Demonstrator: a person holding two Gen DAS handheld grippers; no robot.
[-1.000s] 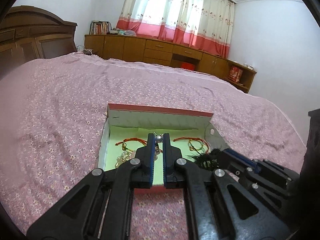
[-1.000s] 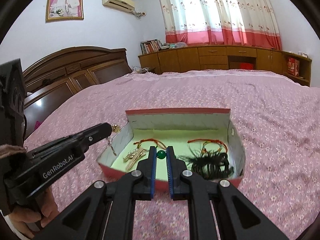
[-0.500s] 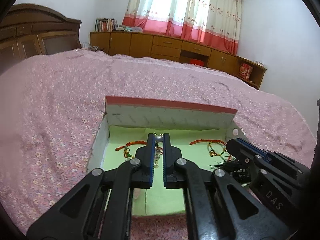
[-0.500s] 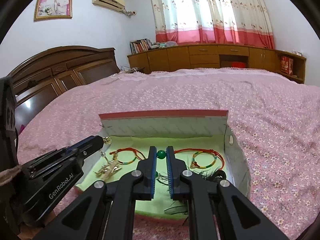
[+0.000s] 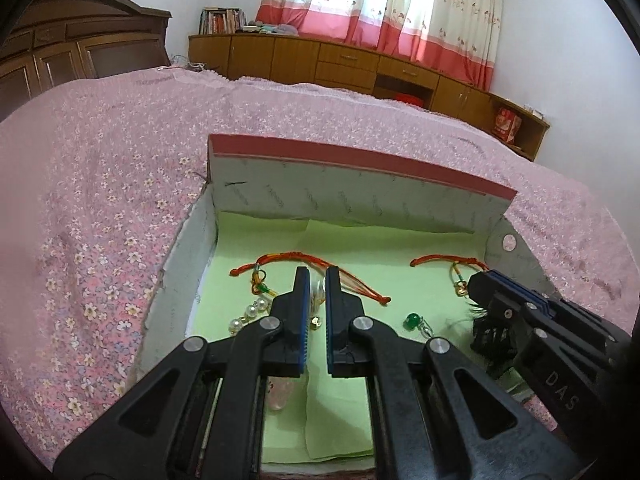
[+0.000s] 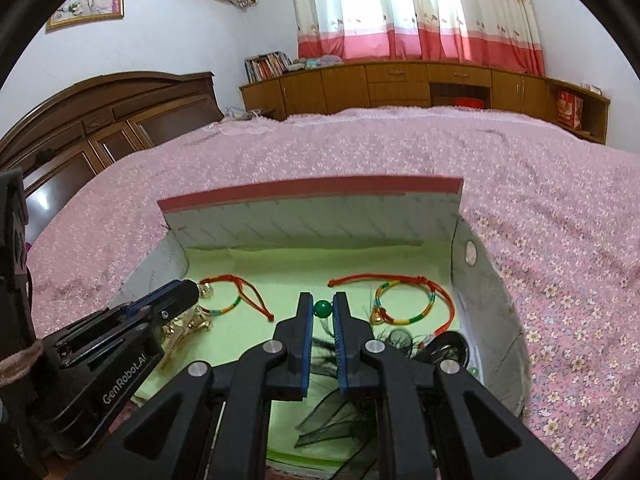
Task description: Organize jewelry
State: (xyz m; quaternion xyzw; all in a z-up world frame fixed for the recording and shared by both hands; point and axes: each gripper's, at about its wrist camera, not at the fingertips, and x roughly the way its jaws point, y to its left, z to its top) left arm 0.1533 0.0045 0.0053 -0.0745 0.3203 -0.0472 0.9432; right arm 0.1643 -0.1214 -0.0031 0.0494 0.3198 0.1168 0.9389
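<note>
The right tool point(image 6: 323, 312) is pressed nearly together, pinching a green bead point(image 6: 322, 308) between its blue pads; the bead is small, hard and smooth, so it looks likely to slip or roll if the grip eases, and the thin dark strands trailing beneath it suggest a light, limp piece better held at the bead itself. The left tool point(image 5: 317, 292) is pressed together on a small pale, glassy piece point(image 5: 319, 294) whose exact shape cannot be made out; gold-coloured beads point(image 5: 316, 322) hang just beneath it, so it is probably a fine, dangling thing, nearly weightless and easy to snag. Both tools point down into an open box point(image 6: 312, 194) with a red rim and a pale green paper lining, which sits on a bed point(image 6: 560, 240) under a pink flowered cover. On the lining lie two red cord bracelets, one to the left point(image 6: 240, 300) and one to the right point(image 6: 416, 300); they are soft and floppy, best taken by the cord. Pearl beads point(image 5: 252, 312) rest near the left wall; a black feathery piece point(image 6: 340, 412) lies at the near edge, delicate and easily crushed.
</note>
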